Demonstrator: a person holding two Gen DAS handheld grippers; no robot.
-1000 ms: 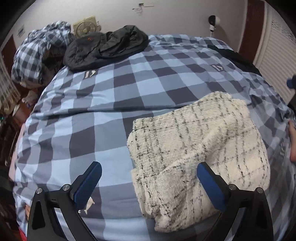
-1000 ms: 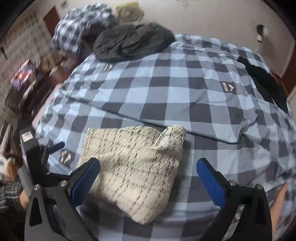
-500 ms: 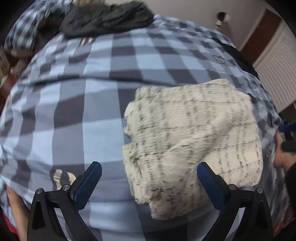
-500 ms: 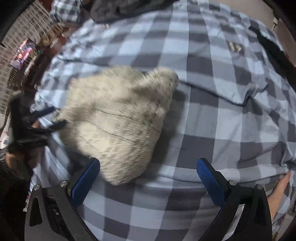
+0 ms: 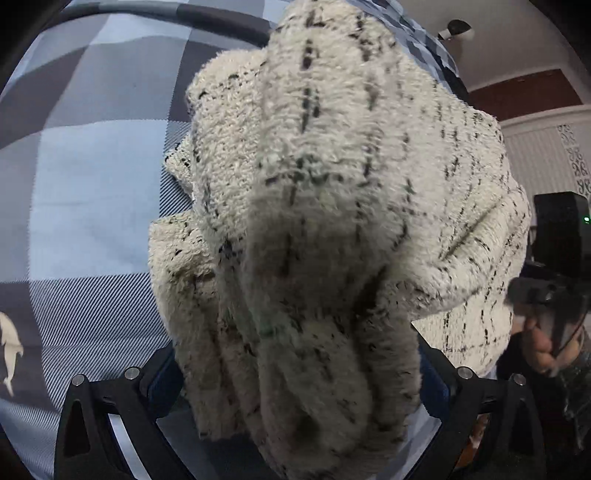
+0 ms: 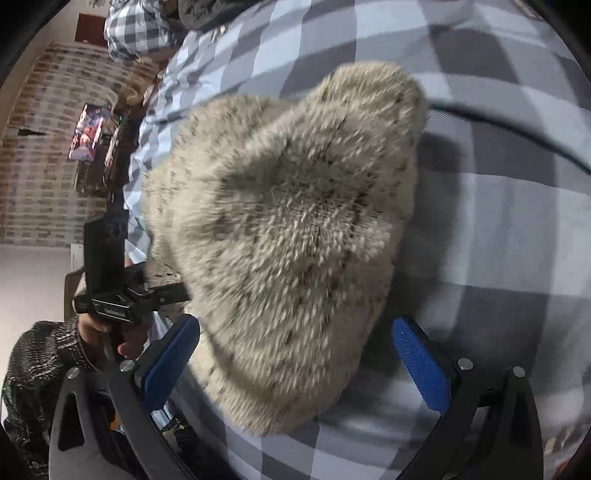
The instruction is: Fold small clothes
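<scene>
A folded cream fleece garment (image 5: 332, 221) with thin black check lines lies on the blue-grey checked bedspread (image 5: 81, 184). My left gripper (image 5: 295, 384) has the garment's near edge bunched between its fingers, which the cloth mostly hides. The jaws stand fairly wide around the thick bundle. In the right wrist view the same garment (image 6: 288, 236) is blurred. My right gripper (image 6: 295, 362) is open, with a blue pad (image 6: 421, 365) on either side of the garment's near end.
The other hand-held gripper shows at the right edge of the left wrist view (image 5: 557, 258) and at the left of the right wrist view (image 6: 110, 280). A checked cloth pile (image 6: 136, 29) lies at the far end of the bed.
Both grippers have moved down and in close to the garment. The garment's near edge now sits between my left fingers; before, both grippers hovered open above it.
</scene>
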